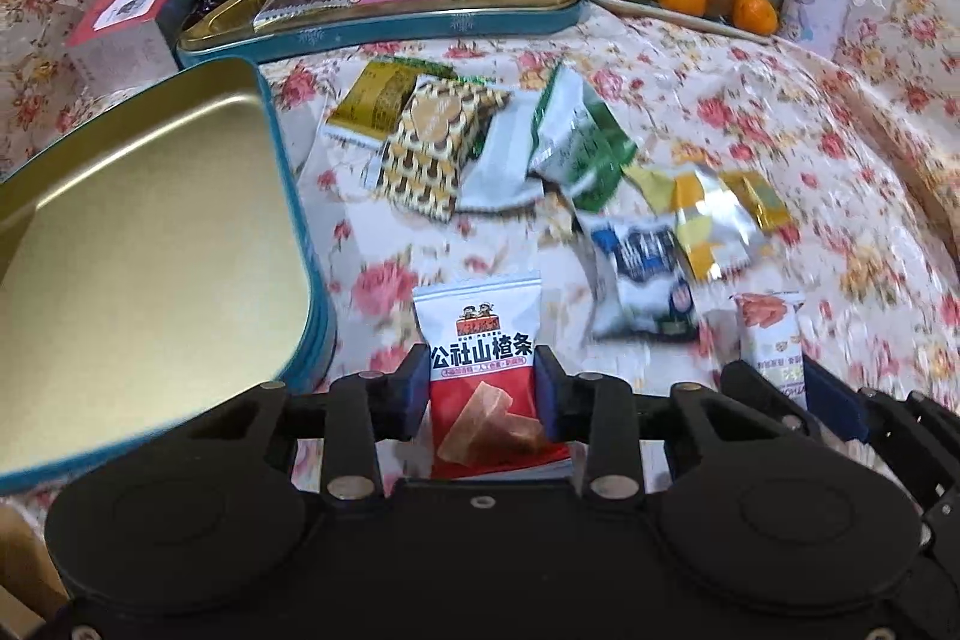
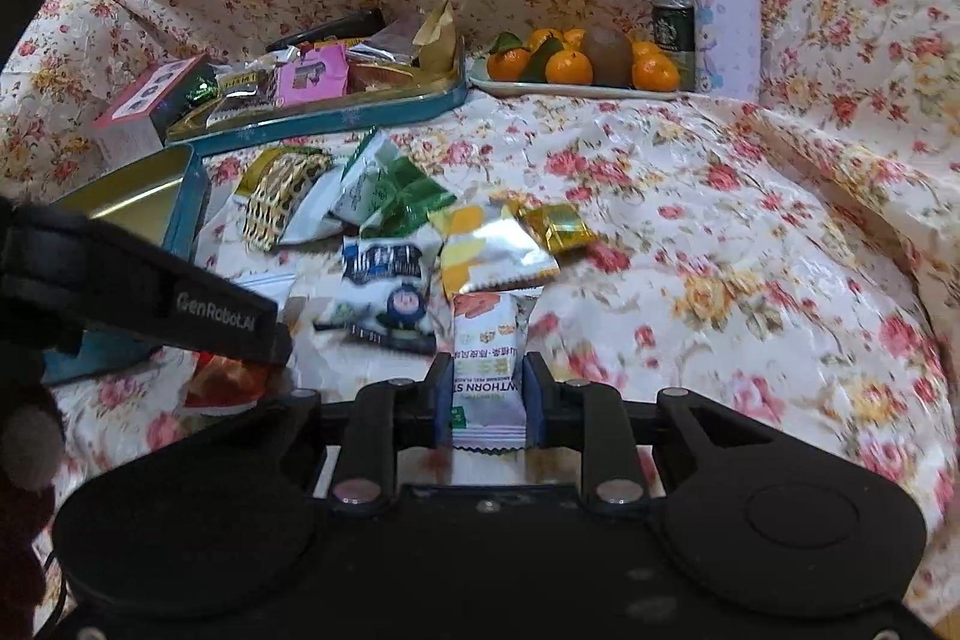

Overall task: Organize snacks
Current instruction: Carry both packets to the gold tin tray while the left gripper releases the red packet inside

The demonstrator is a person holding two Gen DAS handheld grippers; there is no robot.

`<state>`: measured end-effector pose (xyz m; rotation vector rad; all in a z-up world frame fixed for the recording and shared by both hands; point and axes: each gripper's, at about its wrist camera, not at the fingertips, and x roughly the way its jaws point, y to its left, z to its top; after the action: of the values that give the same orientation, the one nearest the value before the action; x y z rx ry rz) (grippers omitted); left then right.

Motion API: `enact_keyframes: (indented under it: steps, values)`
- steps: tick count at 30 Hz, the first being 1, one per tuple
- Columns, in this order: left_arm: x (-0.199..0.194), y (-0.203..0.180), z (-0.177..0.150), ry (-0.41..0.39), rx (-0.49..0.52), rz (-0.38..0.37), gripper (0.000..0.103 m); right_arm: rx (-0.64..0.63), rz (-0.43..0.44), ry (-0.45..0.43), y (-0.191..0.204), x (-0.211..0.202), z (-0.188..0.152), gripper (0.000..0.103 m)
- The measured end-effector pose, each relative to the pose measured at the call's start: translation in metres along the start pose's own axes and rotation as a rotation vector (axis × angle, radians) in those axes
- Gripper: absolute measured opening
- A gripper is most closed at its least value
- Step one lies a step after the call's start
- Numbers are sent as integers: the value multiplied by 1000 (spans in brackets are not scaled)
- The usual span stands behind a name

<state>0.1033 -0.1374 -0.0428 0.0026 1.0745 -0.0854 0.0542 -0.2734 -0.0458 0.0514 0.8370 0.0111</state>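
1. Left wrist view: the left tool (image 1: 483,394) has its pads closed on the sides of the red and white hawthorn packet (image 1: 489,376), long axis pointing straight ahead away from the tool
2. The empty gold tin (image 1: 138,244) sits just to the left of that packet, so the left hand is the nearer one, looks like a short sideways carry
3. Right wrist view: the right tool (image 2: 487,391) is pinching the small white hawthorn stick packet (image 2: 487,346), upright between the pads, lengthwise along the fingers
4. From there the tin (image 2: 135,199) is off to the far left, past the left tool's arm, with loose snacks (image 2: 384,289) on the floral cloth (image 2: 720,250) in between, so probably it goes second
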Motion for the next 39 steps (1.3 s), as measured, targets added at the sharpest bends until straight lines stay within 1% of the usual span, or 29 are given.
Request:
enact_keyframes:
  steps: [2, 9, 16, 23, 30, 35, 39]
  values:
    - [-7, 0, -8, 1, 3, -1, 44, 16, 4, 5, -1, -8, -4, 25]
    - [-31, 9, -35, -6, 0, 35, 44, 40, 35, 23, 3, -35, -19, 25]
    - [-51, 28, -61, -17, -14, 106, 44, 19, 89, 54, 16, -57, -31, 25]
    - [-65, 51, -79, -9, -24, 146, 44, -7, 160, 115, 38, -69, -42, 25]
    - [-77, 90, -81, 2, -57, 181, 44, -85, 215, 146, 74, -76, -44, 25]
    - [-86, 124, -73, -32, -68, 238, 44, -135, 249, 151, 99, -77, -40, 25]
    - [-85, 152, -61, -60, -86, 282, 44, -168, 274, 150, 119, -79, -36, 25]
